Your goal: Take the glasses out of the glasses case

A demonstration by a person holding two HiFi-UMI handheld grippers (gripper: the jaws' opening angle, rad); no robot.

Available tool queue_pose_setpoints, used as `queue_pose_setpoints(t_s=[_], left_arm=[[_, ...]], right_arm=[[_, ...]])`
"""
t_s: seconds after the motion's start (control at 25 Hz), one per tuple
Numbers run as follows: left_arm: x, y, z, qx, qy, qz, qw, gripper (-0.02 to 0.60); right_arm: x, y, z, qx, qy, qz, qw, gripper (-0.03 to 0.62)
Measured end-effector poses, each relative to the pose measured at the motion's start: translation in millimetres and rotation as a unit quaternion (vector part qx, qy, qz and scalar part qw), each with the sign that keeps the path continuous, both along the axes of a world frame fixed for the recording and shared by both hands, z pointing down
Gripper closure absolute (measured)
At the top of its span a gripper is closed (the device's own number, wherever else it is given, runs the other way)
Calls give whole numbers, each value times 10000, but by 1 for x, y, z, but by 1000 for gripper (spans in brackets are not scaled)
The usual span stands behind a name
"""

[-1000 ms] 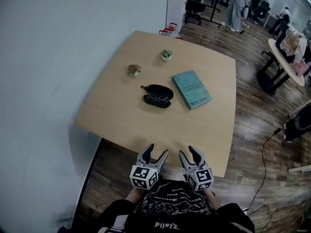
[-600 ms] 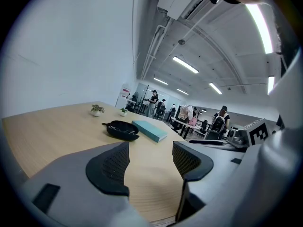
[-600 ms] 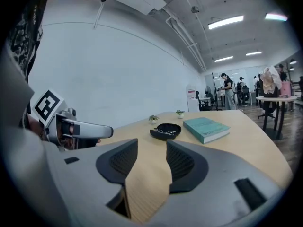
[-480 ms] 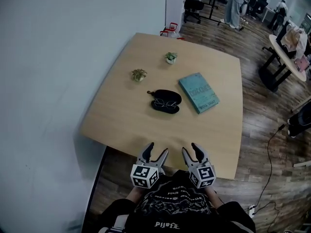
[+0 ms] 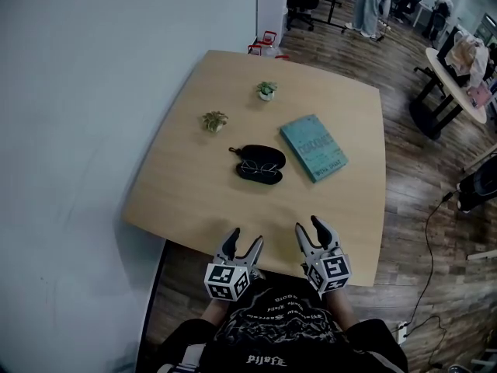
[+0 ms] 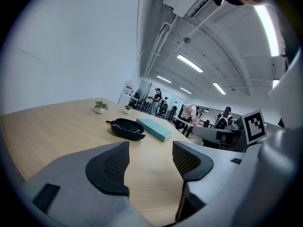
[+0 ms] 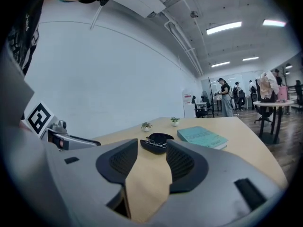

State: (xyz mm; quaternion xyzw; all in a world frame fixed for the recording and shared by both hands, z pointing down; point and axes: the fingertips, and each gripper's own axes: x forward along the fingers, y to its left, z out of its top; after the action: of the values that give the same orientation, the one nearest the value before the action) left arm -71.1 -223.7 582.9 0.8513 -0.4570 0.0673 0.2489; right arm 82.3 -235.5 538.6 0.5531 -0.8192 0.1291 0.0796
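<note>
At the left of the head view, the left gripper point(image 5: 244, 239) is hovering over the near edge of the desk point(image 5: 178, 200), close in front of the person's body. In the left gripper view point(image 6: 150, 148) its jaws are standing wide apart, with nothing between them but bare desk top. Beyond it and a little to the left, a small potted plant point(image 5: 213, 120) is sitting on the desk, well apart from the gripper. Near the middle of the desk, the black glasses case point(image 5: 256, 156) is lying open, and the glasses point(image 5: 259, 171) are lying inside its nearer half, not yet taken out. A second small plant point(image 5: 266, 90) is standing farther back, toward the far edge. To the right of the case, near it but not touching, a teal book point(image 5: 313, 147) is lying flat at an angle. Nearer the person, the right gripper point(image 5: 310, 227) is hovering over the desk's near edge, beside the left one and apart from it. In the right gripper view point(image 7: 151, 148) its jaws are parted and gripping nothing; the glasses case point(image 7: 157, 138) is showing beyond the gap, well away from the tips. At the far right, people are standing on the wooden floor point(image 5: 419, 208) beyond the desk
</note>
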Motion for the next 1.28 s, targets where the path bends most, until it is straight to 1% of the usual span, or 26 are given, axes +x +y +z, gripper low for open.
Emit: queue_pose_setpoints(t_s=[0.28,0.52,0.68,0.88,1.12,1.28], left_arm=[[1,-22,-12,71,-40,38,10000,289],[-6,-34,-18,150,3,-165,9998,288],[-13,-39,-17,136,20,-297,9995,290],[-19,-44,-14,108,10,-437,9990,289],[-25,-50,-12,32,-113,-497,9987,290],[-29,-56,-12,14,-214,-521,9984,288]], right_arm=[[10,-31,-23,99,98,-48,9999,393],[-6,-52,-31,112,226,-509,9984,393],[-17,-77,-40,174,364,-755,9963,393],[-39,-108,-32,-69,720,-1305,9888,393],[-63,-138,-15,-205,1101,-1841,9765,393],[-75,-158,-6,-267,1127,-2023,9725,393]])
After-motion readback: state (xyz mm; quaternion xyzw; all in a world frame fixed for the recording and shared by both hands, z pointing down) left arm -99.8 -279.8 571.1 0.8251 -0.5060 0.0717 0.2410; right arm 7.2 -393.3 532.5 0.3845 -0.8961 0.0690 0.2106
